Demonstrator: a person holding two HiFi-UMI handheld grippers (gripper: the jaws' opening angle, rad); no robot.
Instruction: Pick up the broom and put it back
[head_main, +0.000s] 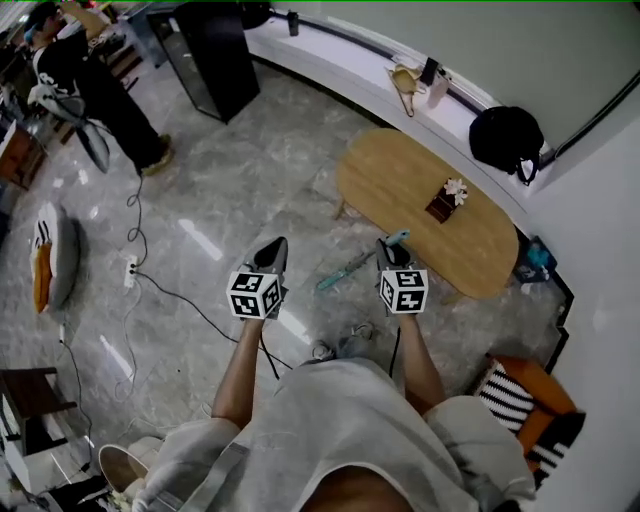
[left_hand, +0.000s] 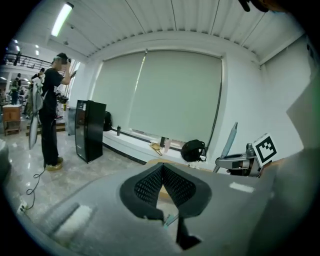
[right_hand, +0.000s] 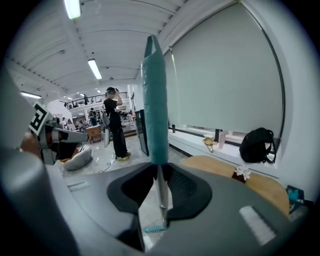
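Right gripper (right_hand: 159, 167): my jaws are clenched on the broom (right_hand: 155, 100), gripping the silver shaft just below its teal grip. The broom slants over the floor (head_main: 250, 170) beside the wooden table (head_main: 420, 190). Its brush head is mostly hidden under my gripper's body.
Left gripper (left_hand: 162, 166): jaws pressed together, nothing between them.
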